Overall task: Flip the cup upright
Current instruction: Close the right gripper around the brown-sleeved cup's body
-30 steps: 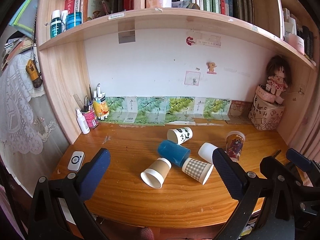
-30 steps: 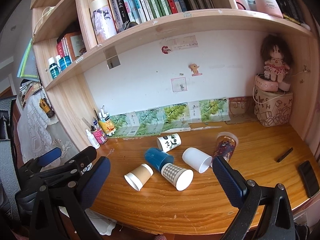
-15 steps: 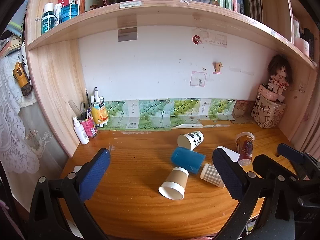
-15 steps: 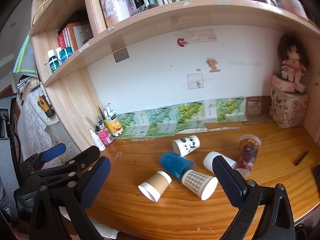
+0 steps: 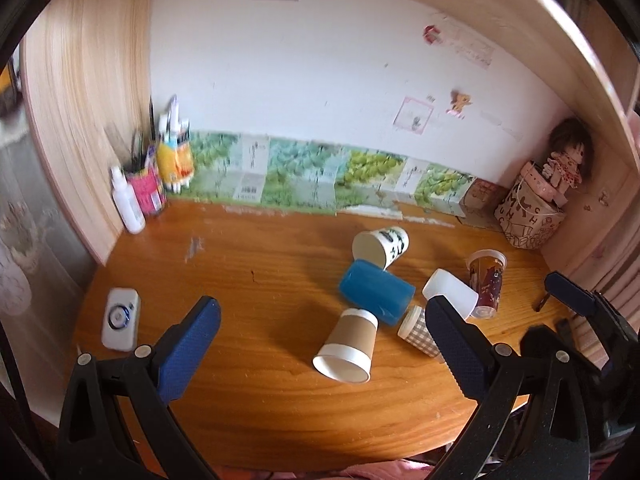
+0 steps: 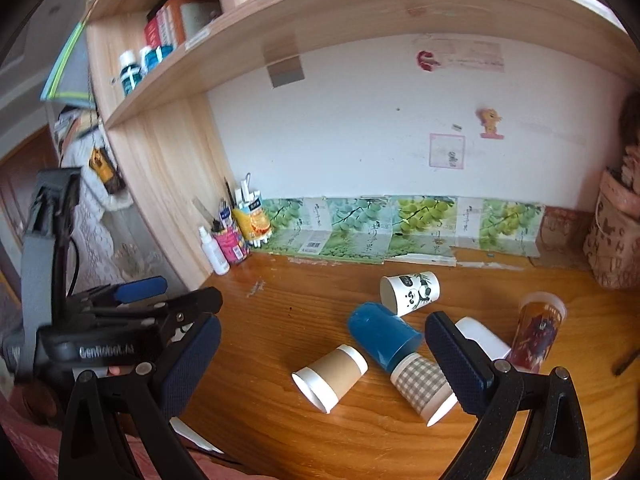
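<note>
Left wrist view: both grippers, left (image 5: 320, 344) and right (image 6: 322, 358), fingers spread, hovering above the bench (image 5: 248, 408), approaching brown cup (image 5: 349, 346) lying sideways; next, closing around it.

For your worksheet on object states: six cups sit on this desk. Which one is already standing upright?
The clear cup with the dark red print, at the right end of the cluster. It stands mouth-up; the panda, blue, brown, checked and white cups lie sideways.
</note>
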Tool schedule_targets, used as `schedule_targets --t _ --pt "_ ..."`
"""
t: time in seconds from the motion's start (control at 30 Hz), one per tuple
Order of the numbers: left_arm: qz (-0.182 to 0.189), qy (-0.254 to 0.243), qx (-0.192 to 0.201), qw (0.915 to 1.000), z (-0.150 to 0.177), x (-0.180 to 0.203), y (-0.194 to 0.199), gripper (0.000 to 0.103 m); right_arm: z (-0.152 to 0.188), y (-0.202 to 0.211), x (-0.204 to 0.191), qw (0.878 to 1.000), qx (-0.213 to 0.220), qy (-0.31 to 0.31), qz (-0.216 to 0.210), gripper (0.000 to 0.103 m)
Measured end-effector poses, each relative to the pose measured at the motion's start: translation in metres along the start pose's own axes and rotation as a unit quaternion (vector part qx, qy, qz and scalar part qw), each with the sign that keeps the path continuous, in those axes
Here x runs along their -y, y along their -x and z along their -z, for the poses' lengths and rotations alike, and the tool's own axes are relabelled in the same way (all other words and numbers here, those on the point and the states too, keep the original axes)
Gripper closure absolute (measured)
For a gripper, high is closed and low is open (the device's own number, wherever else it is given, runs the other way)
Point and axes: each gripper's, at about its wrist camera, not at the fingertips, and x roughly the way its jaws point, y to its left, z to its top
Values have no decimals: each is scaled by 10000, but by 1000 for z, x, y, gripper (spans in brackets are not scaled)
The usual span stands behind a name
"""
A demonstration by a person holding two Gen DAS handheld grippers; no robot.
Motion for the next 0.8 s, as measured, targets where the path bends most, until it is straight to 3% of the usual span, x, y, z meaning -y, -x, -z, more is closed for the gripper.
schedule_targets --t 0.17,0.43,0.57,0.8 --pt "123 553 -761 9955 0 -18 -36 1 -6 -19 -4 9955 -221 914 -113 1" --pt "433 1275 -1611 9777 9 -31 -73 1 -6 -54 -6 9689 -688 2329 -478 1" --pt "682 1629 -2015 9634 14 -35 -90 1 1 -73 -12 9431 -919 3116 -709 1" --pt "953 2423 -2465 9335 32 -47 -109 1 24 -95 -22 8766 -1172 4490 -1276 1"
